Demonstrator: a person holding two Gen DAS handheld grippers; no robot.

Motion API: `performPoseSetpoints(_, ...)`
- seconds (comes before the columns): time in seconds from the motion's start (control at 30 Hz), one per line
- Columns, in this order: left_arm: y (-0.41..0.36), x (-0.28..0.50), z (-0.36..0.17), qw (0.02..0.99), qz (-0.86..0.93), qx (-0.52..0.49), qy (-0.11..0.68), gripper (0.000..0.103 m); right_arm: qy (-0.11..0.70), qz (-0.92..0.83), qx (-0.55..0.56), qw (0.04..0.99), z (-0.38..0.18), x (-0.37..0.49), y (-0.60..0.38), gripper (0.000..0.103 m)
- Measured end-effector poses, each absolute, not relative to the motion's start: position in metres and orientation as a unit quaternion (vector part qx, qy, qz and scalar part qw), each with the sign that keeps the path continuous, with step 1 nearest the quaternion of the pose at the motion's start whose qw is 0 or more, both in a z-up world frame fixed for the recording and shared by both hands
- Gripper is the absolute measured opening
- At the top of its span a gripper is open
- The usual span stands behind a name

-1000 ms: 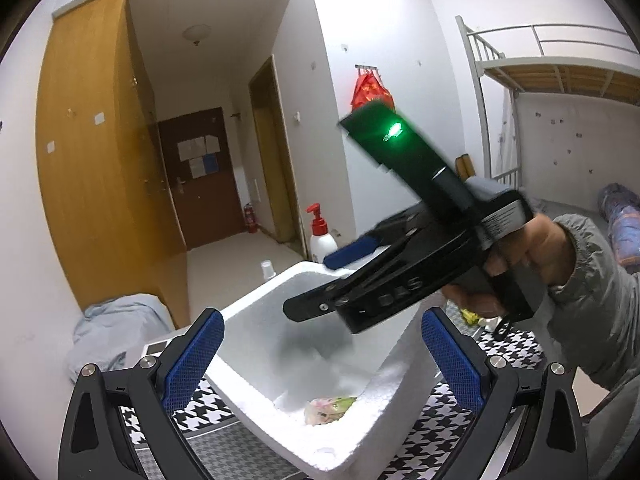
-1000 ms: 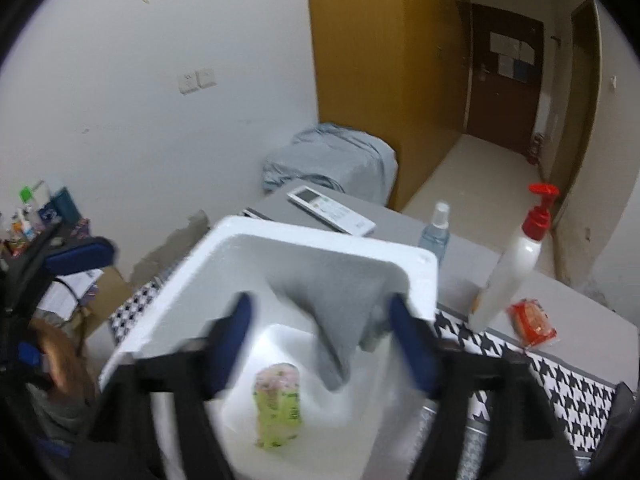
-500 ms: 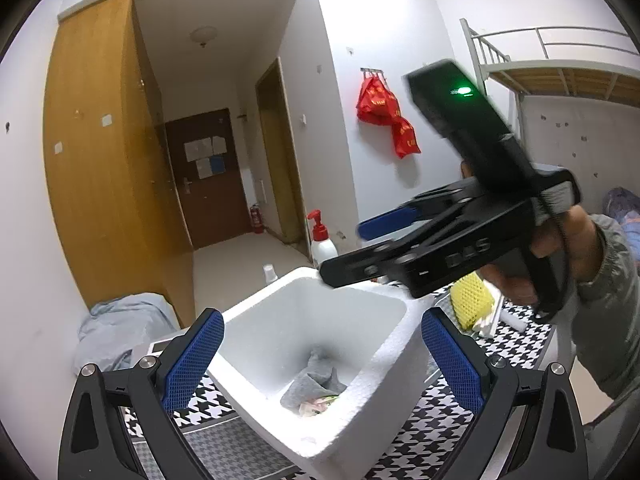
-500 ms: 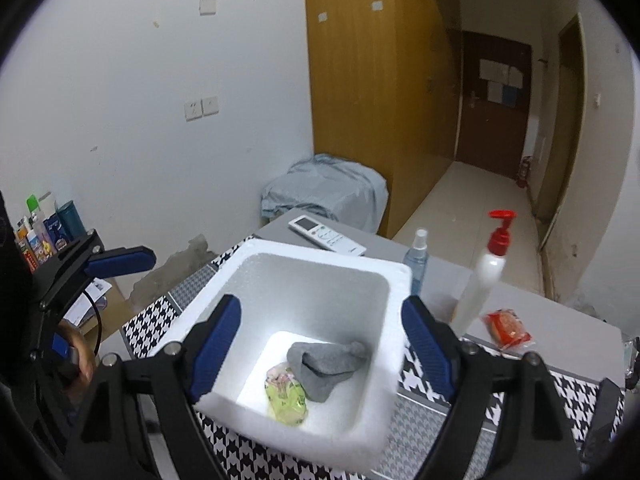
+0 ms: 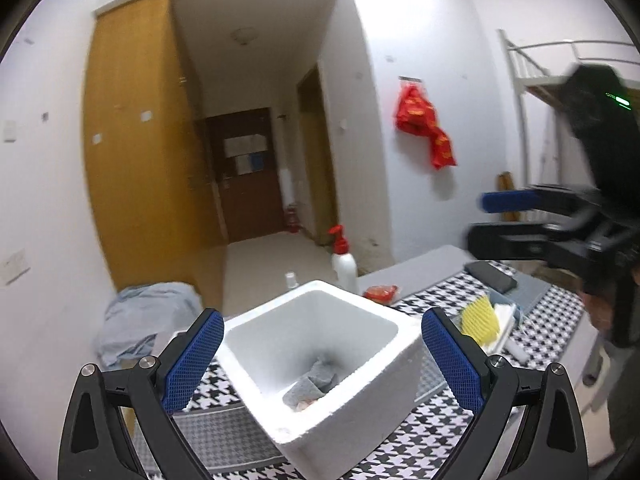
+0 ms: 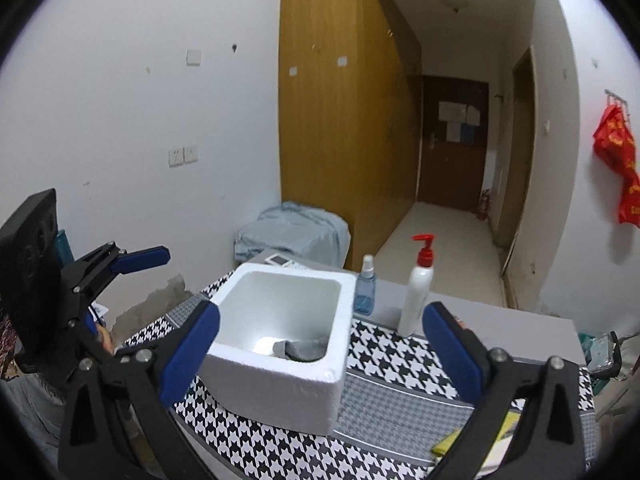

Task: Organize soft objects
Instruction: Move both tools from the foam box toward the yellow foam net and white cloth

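A white foam box stands on the houndstooth table cover. At its bottom lies a crumpled grey cloth, partly over a pink-and-green packet. My left gripper is open and empty, held back from the box's near corner. My right gripper is also drawn back from the box; its jaws are opening and nothing is between them. From this side only an edge of the grey cloth shows. Each gripper appears in the other's view: the right gripper high at the right, the left gripper at the left.
A white pump bottle, a blue spray bottle and a remote stand behind the box. A red packet, a yellow ribbed item and a black flat case lie to the right. The wall lies to the left.
The grey cloth, between my right gripper's jaws a second ago, now lies in the box. That gripper has pulled up and away, jaws wider. The left view has backed off a little.
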State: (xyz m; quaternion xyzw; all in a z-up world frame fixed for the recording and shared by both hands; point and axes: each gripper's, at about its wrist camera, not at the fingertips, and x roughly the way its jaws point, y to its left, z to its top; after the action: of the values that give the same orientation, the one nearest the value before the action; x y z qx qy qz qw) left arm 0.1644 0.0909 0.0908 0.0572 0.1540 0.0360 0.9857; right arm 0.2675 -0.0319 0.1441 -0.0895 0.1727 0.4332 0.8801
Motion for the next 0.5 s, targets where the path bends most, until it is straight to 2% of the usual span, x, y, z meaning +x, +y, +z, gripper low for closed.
performPoseSetpoints(0.23,0.08,0.152,0.107,0.987,0.114,0.011,0.112,0.1,0.096,0.377,-0.078,0.918,0.154,0.241,-0.069,0.103)
performPoseSetpoints(0.5,0.06,0.131,0.119,0.991,0.132,-0.005,0.035,0.102,0.072,0.34,-0.059,0.936,0.152,0.224,-0.102,0.103)
